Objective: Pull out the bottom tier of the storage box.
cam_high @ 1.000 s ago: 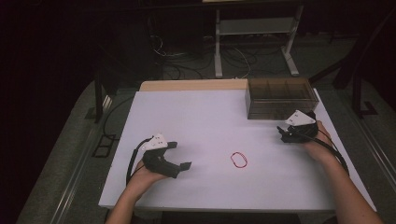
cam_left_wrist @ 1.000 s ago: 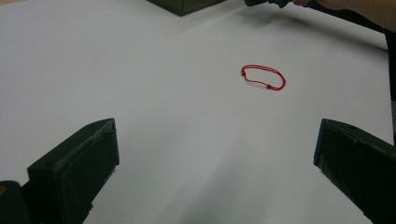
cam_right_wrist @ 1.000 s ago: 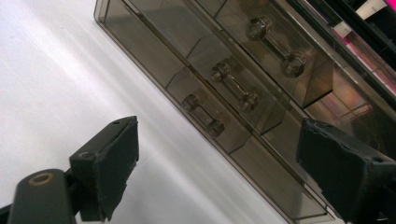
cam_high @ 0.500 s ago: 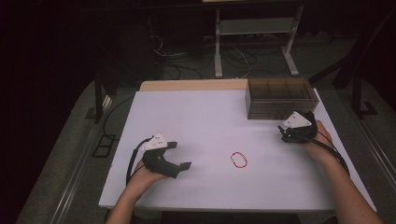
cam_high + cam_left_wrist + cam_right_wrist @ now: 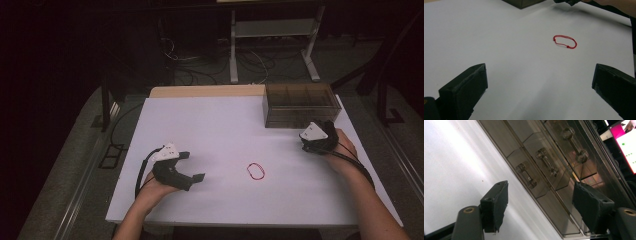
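Two grippers on one white table (image 5: 210,125), well apart from each other. Left gripper (image 5: 194,166) low at the near left, held in a hand (image 5: 150,192) coming up from the bottom edge, jaws pointing right across the table. Spread wide in the left gripper view, with nothing but bare table between the pads. Red string loop (image 5: 256,171) flat on the table near the middle, to the right of the left gripper and apart from it, touched by nothing. Seen again in the left gripper view as a small oval with a knot (image 5: 565,41), ahead of the jaws and off toward the right one, well beyond the tips.

Right gripper (image 5: 539,202) at the far right of the table, just in front of a smoky clear box (image 5: 301,104) standing at the far right corner. Aimed at the box's near wall in the right gripper view, tilted hard, dividers and small clear dumbbell-shaped knobs (image 5: 547,162) visible through the plastic. Jaws partly open and just been closing, gripping nothing; box wall behind the gap, pads not pressing on it. Red string loop well to the left of the right gripper, nearer the person, roughly between the two hands.
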### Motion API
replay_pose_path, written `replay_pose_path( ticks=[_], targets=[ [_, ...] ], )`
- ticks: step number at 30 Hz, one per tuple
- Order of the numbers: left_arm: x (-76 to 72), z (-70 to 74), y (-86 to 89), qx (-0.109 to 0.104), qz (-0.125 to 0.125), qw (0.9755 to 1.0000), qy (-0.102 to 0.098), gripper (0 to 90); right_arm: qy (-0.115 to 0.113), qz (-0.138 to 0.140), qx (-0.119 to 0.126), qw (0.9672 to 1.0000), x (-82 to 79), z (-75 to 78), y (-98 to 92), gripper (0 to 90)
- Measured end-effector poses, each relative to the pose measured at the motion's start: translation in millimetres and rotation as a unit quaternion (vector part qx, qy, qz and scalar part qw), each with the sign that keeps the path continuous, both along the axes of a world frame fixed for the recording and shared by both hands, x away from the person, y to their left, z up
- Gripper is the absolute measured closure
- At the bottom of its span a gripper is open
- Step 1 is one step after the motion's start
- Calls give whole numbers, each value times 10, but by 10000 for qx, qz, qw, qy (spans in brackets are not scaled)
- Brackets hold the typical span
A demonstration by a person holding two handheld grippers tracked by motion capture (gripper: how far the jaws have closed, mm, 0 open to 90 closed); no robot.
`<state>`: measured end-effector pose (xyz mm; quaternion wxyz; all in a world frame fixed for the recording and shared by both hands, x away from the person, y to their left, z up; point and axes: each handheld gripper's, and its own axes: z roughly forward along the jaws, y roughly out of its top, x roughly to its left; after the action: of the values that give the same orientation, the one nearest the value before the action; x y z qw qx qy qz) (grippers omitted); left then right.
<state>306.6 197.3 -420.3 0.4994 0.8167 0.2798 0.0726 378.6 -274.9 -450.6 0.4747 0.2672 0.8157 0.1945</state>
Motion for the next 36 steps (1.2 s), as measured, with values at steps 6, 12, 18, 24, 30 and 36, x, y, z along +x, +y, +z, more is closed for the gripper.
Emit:
replay_pose_path(
  ticks=[6, 12, 18, 24, 30, 36],
  targets=[
    [0, -1, -1, 1, -3, 10000, 5, 0, -148, -3, -200, 9997, -10, -17, 27, 332],
    [-1, 0, 1, -2, -1, 10000, -1, 0, -167, 18, -331, 9993, -8, -44, 30, 362],
    [-1, -1, 0, 11, 3, 10000, -3, 0, -227, 44, -477, 9986, -19, -67, 62, 393],
    [-1, -2, 0, 19, 8, 10000, -4, 0, -257, 101, -645, 9975, -25, -90, 94, 428],
    [0, -2, -1, 31, -5, 10000, -5, 0, -304, 141, -837, 9959, -28, -98, 101, 458],
    [-1, -2, -2, 27, -5, 10000, -7, 0, -357, 170, -974, 9945, -35, -109, 119, 477]
  ],
)
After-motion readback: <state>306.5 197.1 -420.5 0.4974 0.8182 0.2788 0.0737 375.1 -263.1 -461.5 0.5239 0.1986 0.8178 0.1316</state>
